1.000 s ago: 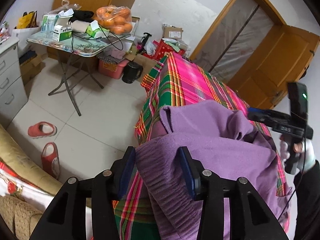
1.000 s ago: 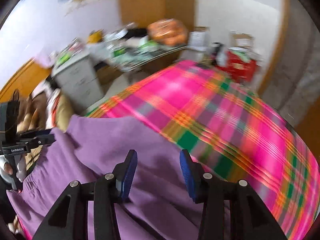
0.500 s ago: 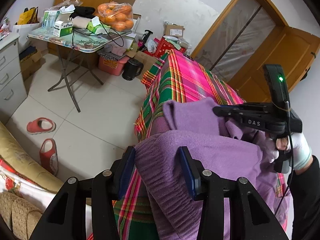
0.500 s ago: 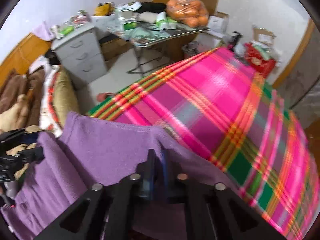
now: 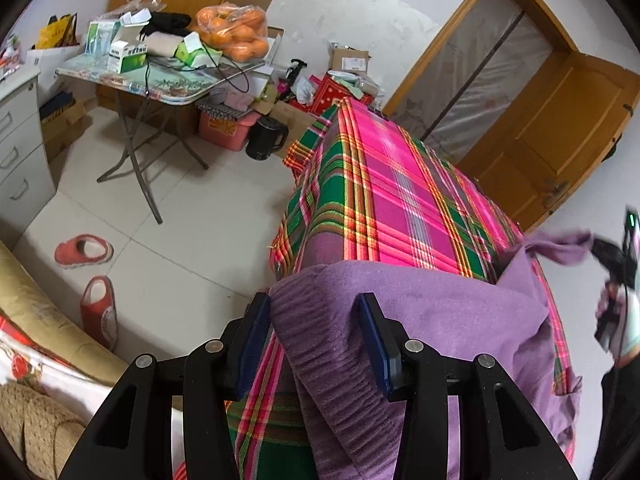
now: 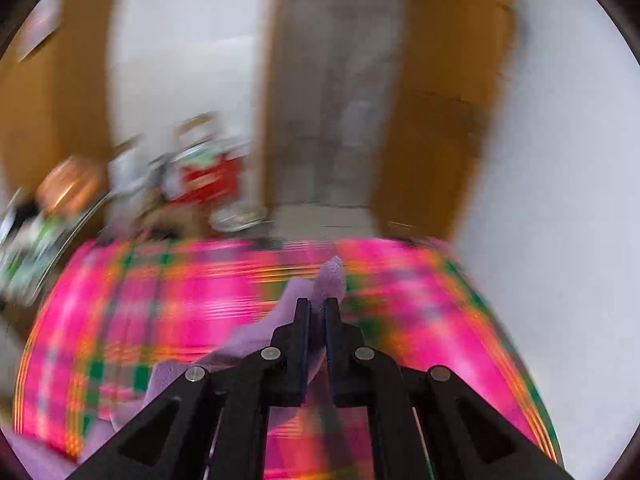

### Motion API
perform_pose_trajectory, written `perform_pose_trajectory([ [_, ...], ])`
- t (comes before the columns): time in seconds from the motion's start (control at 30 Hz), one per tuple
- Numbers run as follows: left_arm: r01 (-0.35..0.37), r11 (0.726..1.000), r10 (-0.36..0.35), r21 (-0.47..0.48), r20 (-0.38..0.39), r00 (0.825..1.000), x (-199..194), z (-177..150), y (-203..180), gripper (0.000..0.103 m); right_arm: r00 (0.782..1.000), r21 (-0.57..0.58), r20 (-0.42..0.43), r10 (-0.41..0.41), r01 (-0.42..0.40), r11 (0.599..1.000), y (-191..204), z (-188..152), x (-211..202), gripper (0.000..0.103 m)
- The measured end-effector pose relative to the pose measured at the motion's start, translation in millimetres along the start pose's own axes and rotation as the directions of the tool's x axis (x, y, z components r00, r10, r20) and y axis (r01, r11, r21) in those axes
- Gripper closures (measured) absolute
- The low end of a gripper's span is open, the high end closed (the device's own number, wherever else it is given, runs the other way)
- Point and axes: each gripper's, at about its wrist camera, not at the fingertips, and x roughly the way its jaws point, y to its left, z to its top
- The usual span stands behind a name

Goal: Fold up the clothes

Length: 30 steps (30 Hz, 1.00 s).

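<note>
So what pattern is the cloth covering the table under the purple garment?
Bright pink plaid cloth with green, orange and yellow stripes; sharpest in the left wrist view.

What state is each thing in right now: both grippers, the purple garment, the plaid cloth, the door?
Left gripper: fingers around the garment's ribbed hem.
Right gripper: shut on a garment corner.
Purple garment: unfolded, draped off the near edge, one corner pulled out sideways.
Plaid cloth: spread flat.
Wooden door: open.
</note>
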Motion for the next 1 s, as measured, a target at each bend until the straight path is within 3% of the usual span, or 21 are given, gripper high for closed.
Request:
perform_pose_trajectory([
  [0.1, -0.017, 1.0, 0.017, 0.014, -0.008, 1.0, 2, -1, -3, 0.057, 0.997, 0.106, -0.04, -0.058, 0.062, 0.992, -67, -18, 5, 0.095],
  [0.2, -0.041, 0.999, 0.041, 0.026, -0.002, 0.999, 0, -2, -6, 0.057, 0.997, 0.194, -0.049, -0.062, 0.071, 0.979, -113, -35, -2, 0.095],
  [0.37, -0.084, 0.996, 0.082, 0.041, 0.05, 0.995, -9, -2, -10, 0.057, 0.997, 0.356, 0.075, -0.036, 0.007, 0.935, -168, -44, -43, 0.094],
  [0.53, -0.074, 0.997, 0.073, 0.02, 0.042, 0.996, -12, -2, -9, 0.057, 0.997, 0.216, 0.078, 0.021, -0.037, 0.976, -153, -39, -61, 0.073],
  [0.57, -0.075, 0.997, 0.074, 0.021, 0.044, 0.996, -13, -2, -8, 0.057, 0.992, 0.186, 0.116, 0.053, -0.074, 0.98, -145, -41, -69, 0.073],
  [0.63, -0.081, 0.996, 0.079, 0.034, 0.055, 0.995, -18, -2, -9, 0.057, 0.975, 0.097, 0.172, 0.143, -0.162, 0.982, -123, -45, -82, 0.062],
  [0.67, -0.081, 0.996, 0.079, 0.036, 0.055, 0.995, -19, -2, -8, 0.057, 0.963, 0.009, 0.152, 0.224, -0.228, 0.974, -103, -49, -83, 0.06],
  [0.73, -0.083, 0.996, 0.081, 0.041, 0.046, 0.996, -19, 2, -7, 0.056, 0.926, -0.179, 0.054, 0.373, -0.358, 0.916, -55, -62, -81, 0.059],
  [0.8, -0.072, 0.996, 0.071, 0.042, 0.028, 0.997, -17, 4, -6, 0.056, 0.883, -0.328, -0.056, 0.467, -0.458, 0.826, -2, -84, -81, 0.06],
  [0.9, -0.06, 0.997, 0.06, 0.054, 0.001, 0.998, -12, 3, -6, 0.054, 0.816, -0.451, -0.168, 0.553, -0.562, 0.693, 60, -113, -84, 0.062],
  [1.0, -0.05, 0.996, 0.052, 0.076, -0.026, 0.998, -7, 1, -8, 0.054, 0.793, -0.532, -0.25, 0.556, -0.592, 0.605, 103, -134, -83, 0.062],
])
